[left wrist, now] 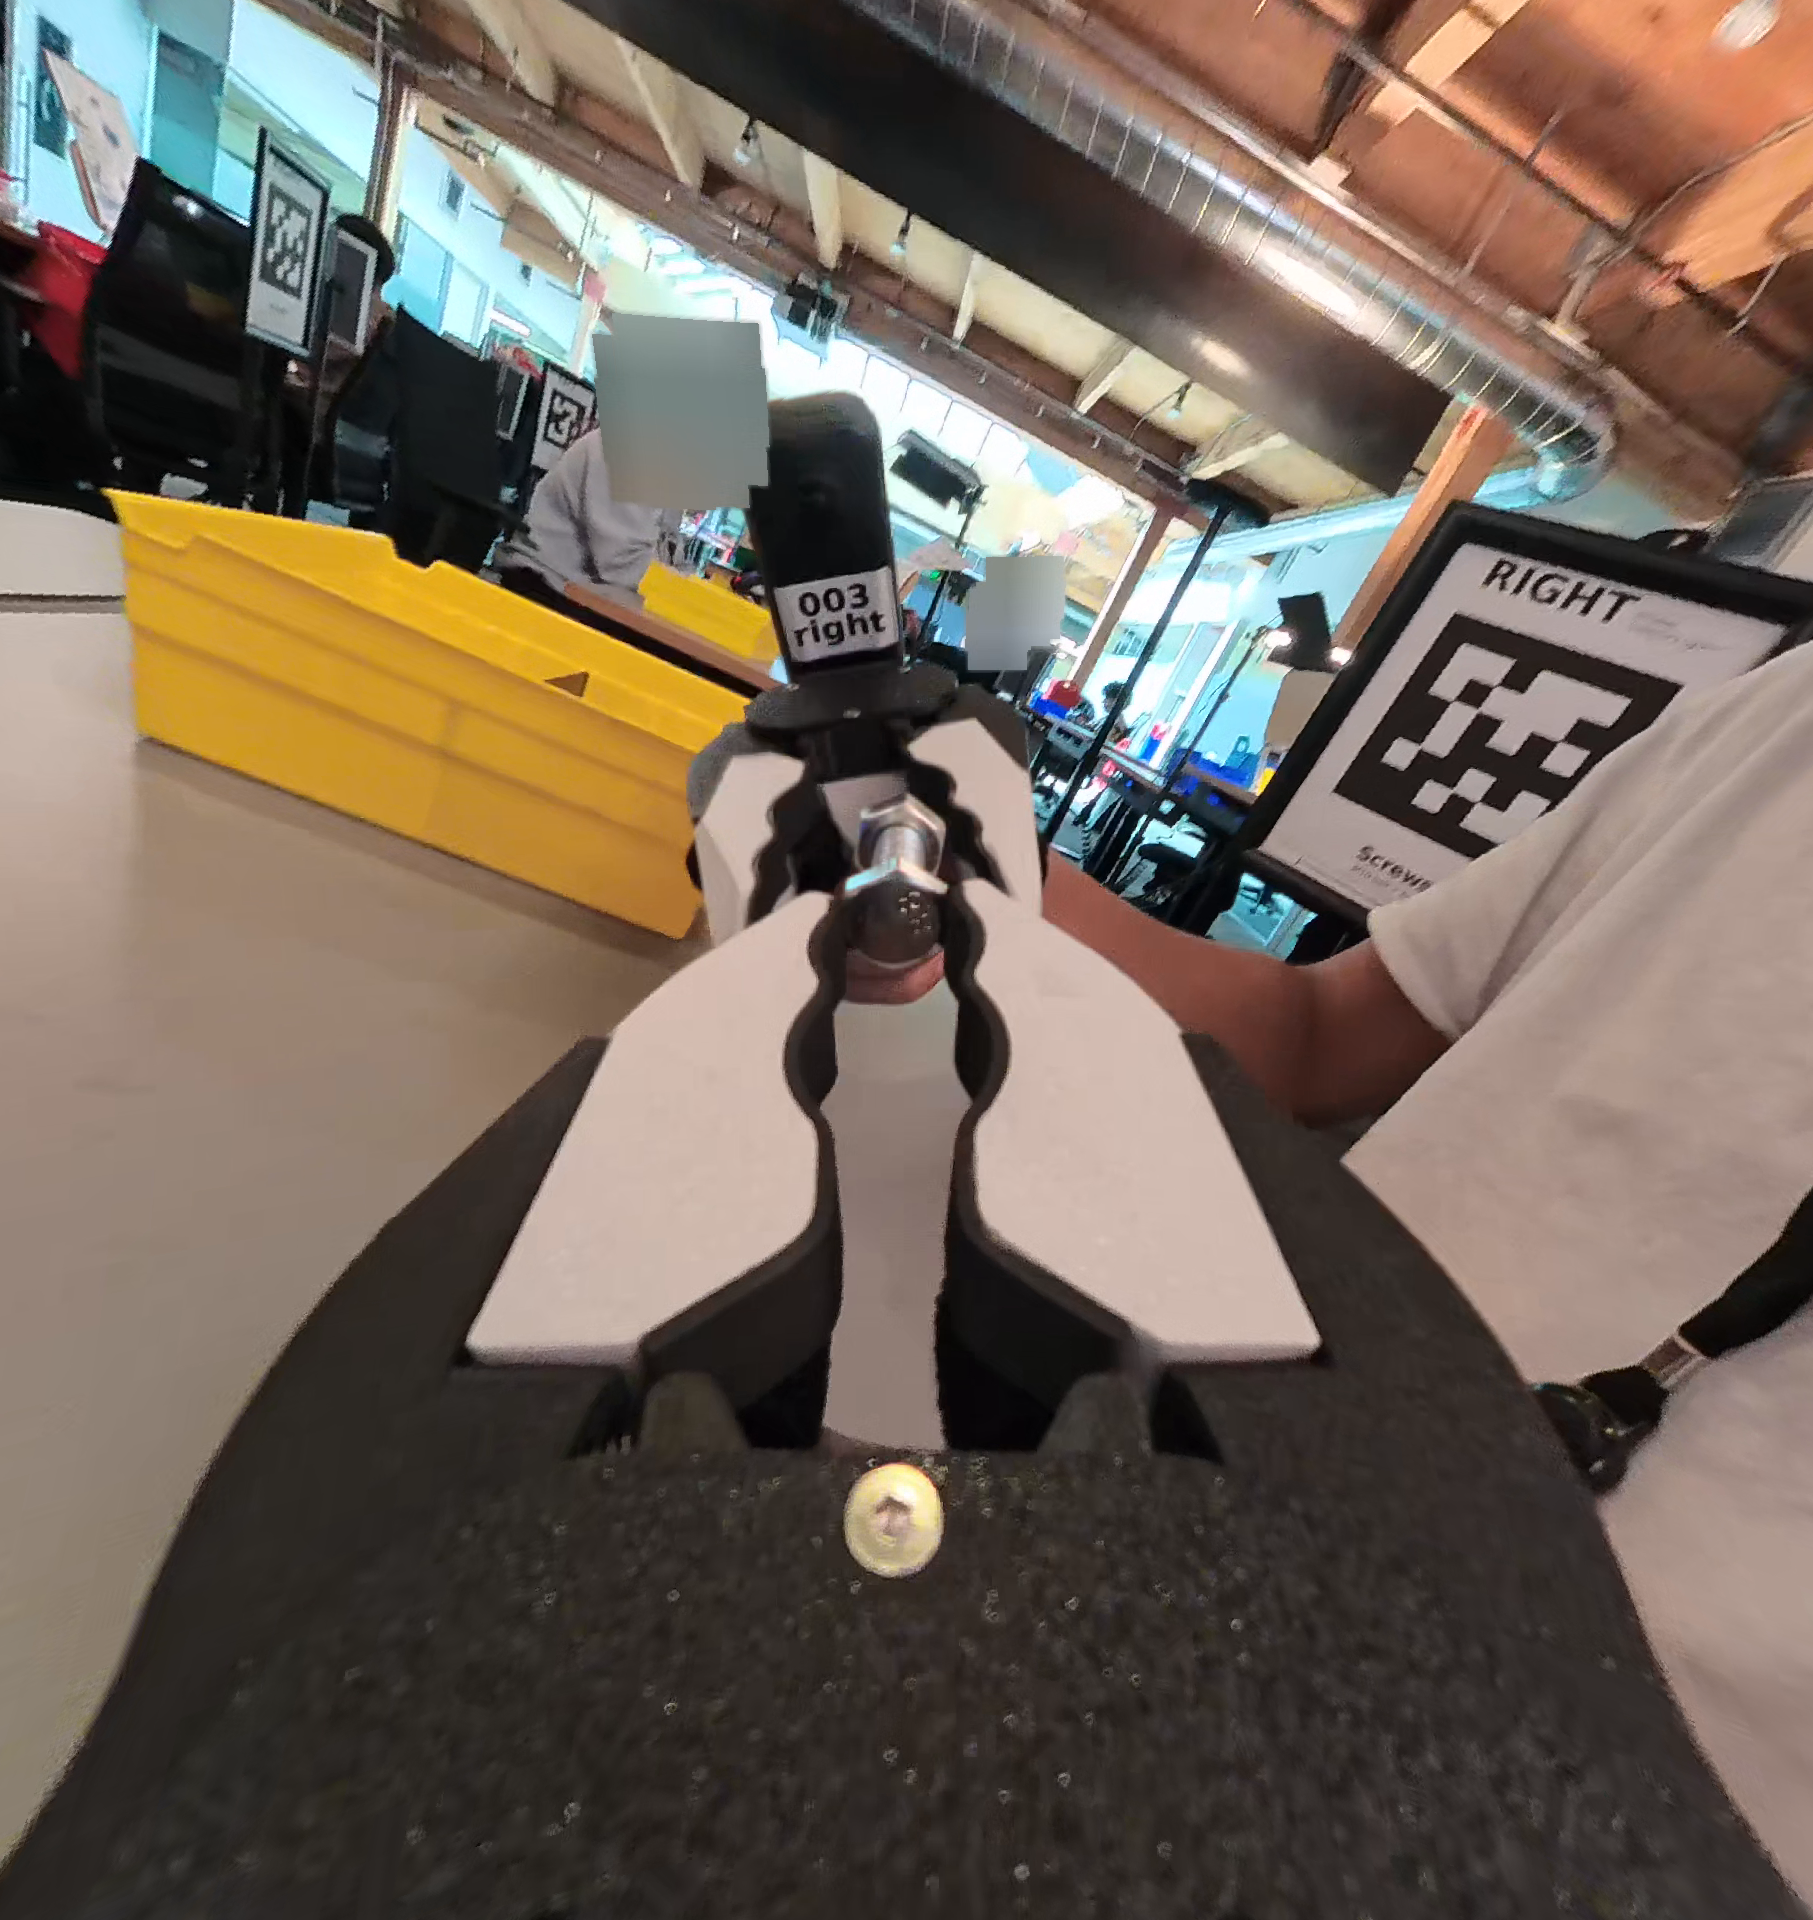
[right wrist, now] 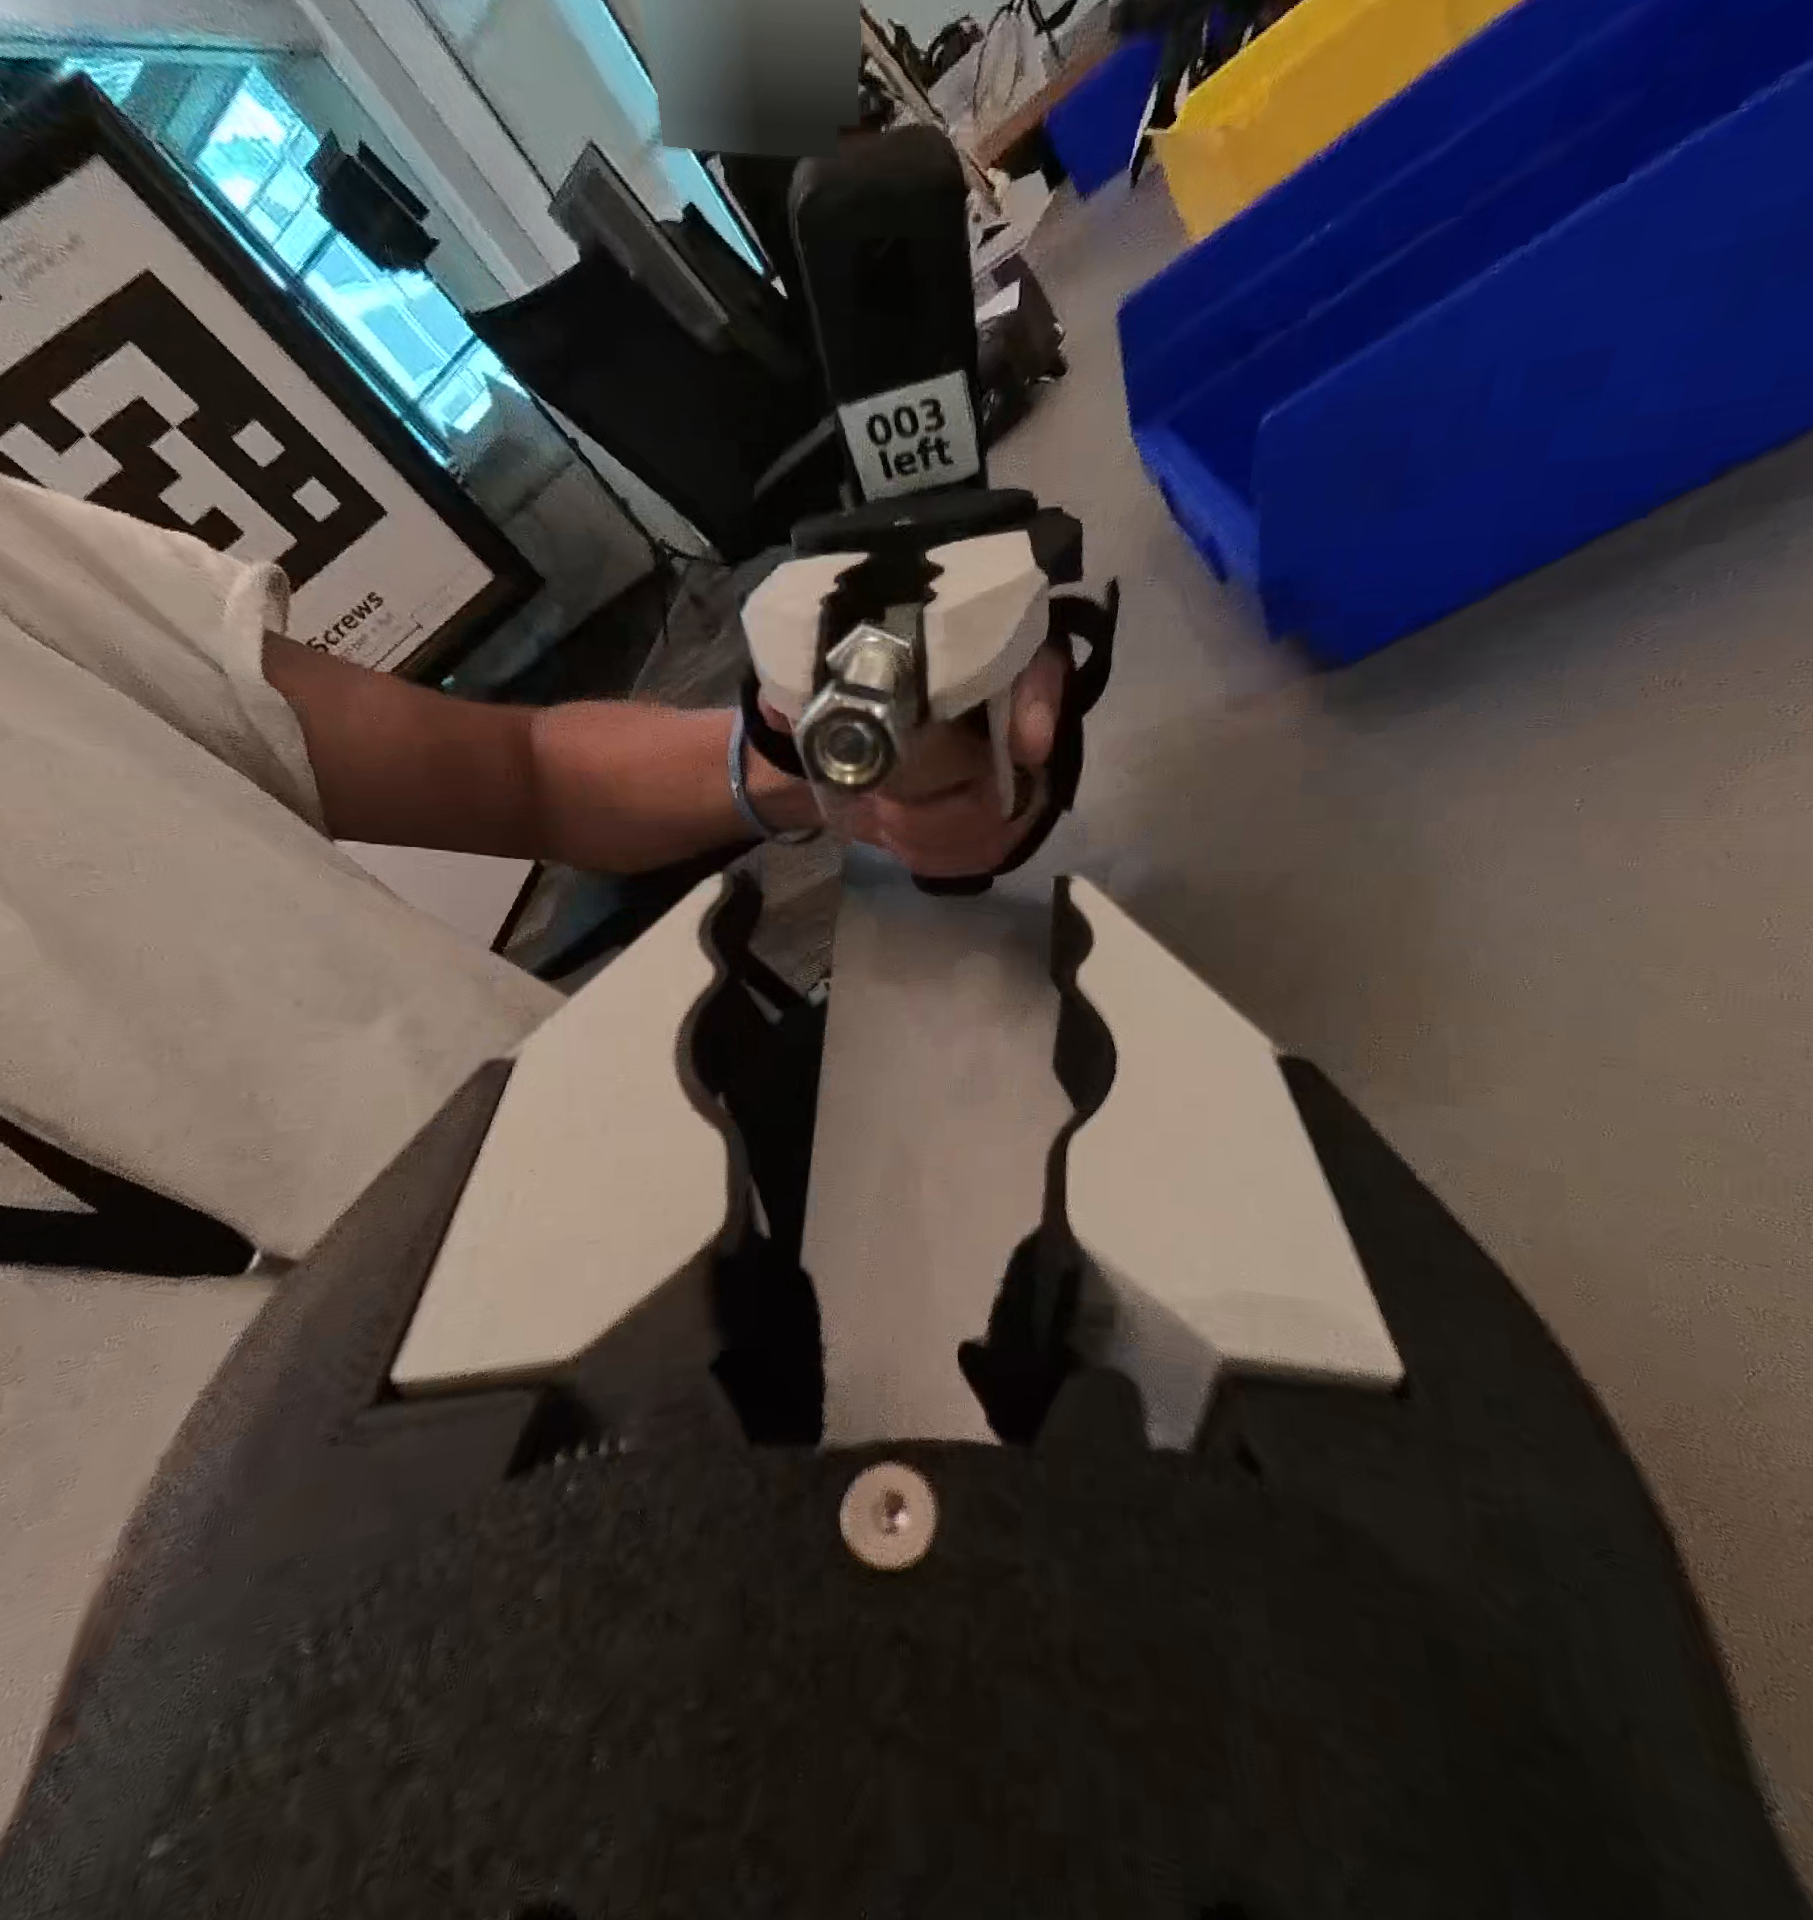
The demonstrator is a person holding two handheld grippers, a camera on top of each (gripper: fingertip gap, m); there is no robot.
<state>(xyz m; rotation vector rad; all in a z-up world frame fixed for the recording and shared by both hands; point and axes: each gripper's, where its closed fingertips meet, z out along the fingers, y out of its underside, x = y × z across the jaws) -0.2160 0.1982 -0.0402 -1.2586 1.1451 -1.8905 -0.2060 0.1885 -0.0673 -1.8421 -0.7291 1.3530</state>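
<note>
Left gripper [left wrist: 889, 909] clamped on nutted bolt [right wrist: 850, 727], right gripper [right wrist: 897, 894] spread open, printed white label [left wrist: 840, 613] on each

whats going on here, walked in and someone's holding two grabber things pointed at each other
A person holds a two-finger gripper in each hand above a table, the two pointed at each other. The left gripper is clamped on a metal bolt with hex nuts threaded on it. The right gripper faces the bolt's free end with its jaws open, gripping nothing. A yellow bin and blue bins sit on the table nearby.
</note>
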